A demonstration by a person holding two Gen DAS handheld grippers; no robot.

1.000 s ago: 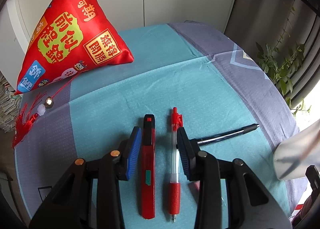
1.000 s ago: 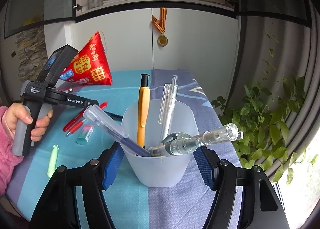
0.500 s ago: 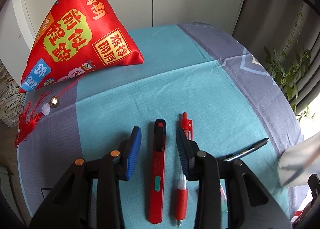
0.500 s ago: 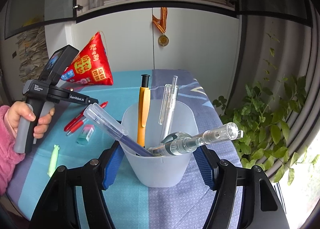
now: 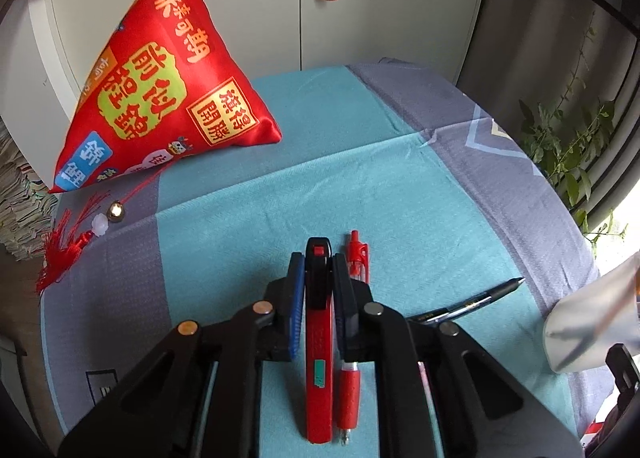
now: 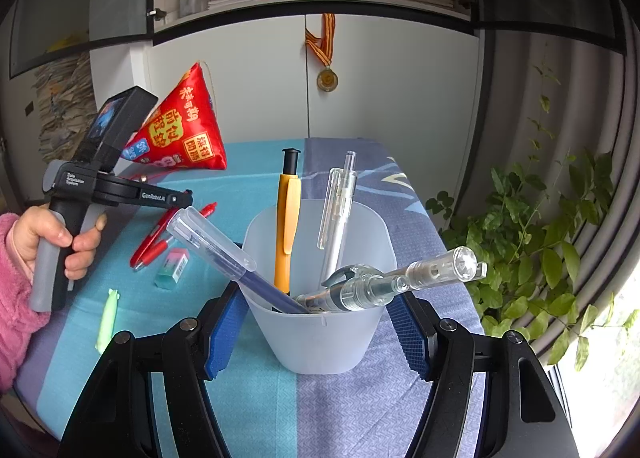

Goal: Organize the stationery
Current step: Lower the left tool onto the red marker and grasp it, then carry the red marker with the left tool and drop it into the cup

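My left gripper [image 5: 318, 260] points down at the table, its jaws closing, with the blue pads against both sides of a red utility knife [image 5: 319, 342] that lies on the teal cloth. A red pen [image 5: 352, 390] lies just right of the knife, outside the jaws. A black pen [image 5: 480, 300] lies further right. My right gripper [image 6: 318, 314] is shut on a translucent cup [image 6: 320, 338] that stands on the table. The cup holds a yellow pen [image 6: 286, 225], clear pens and a capped blue pen [image 6: 216, 242]. The left gripper [image 6: 180, 197] shows at left there, held by a hand [image 6: 60, 234].
A red pyramid cushion [image 5: 160, 97] with a tassel sits at the table's far left. An eraser [image 6: 172, 268] and a pale green item [image 6: 107, 318] lie near the red pens [image 6: 160, 242]. A leafy plant [image 6: 540, 250] stands beyond the right edge. White cupboards back the table.
The left gripper shifted left from straddling both knife and red pen to straddling the knife alone, then its jaws came in against the knife. The right gripper and cup stayed still.
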